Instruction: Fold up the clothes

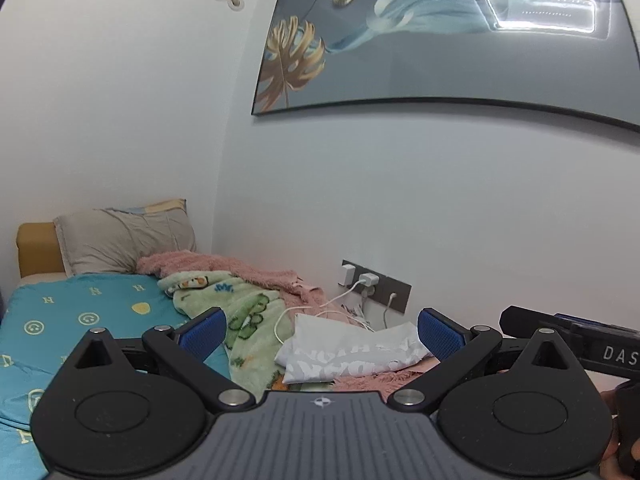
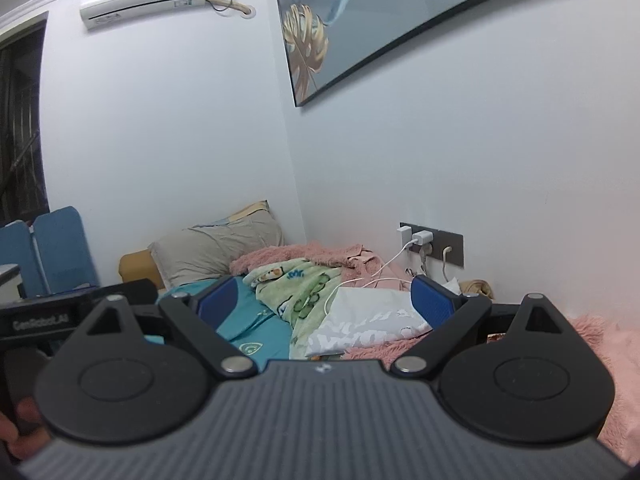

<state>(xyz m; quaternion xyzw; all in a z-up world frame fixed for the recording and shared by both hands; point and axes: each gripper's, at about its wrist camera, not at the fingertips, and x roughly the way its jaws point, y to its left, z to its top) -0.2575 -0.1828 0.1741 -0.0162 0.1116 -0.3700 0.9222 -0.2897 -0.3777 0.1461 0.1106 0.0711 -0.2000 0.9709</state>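
Hovering side by side above the bed, the left gripper [image 1: 320,330] and the right gripper [image 2: 326,300] both have their blue-padded fingers spread wide with nothing between them. The garment in question, a white T-shirt with grey lettering [image 1: 352,354], lies ahead of both on the pink fluffy blanket [image 1: 248,266], close to the wall. It already looks folded into a rough rectangle, so my reading is that either one garment is finished or a last fold and tidying remain; the frames do not settle which.

A green cartoon-print blanket [image 1: 244,312] sits bunched just beside the shirt's left edge, and a white charging cable [image 1: 316,312] runs from the wall socket panel [image 1: 376,286] down across the shirt's far edge. The teal bedsheet [image 1: 80,312] to the left is the flattest surface in reach.

To do the next step well, each gripper should come down on a separate near corner of the shirt, pinching only the shirt's layers and not the shaggy pile underneath, which could snag. Lifting toward the teal sheet, away from the cable, would avoid dragging the charger along. Both corners should rise level and together, so the folded layers do not slide apart or skew.
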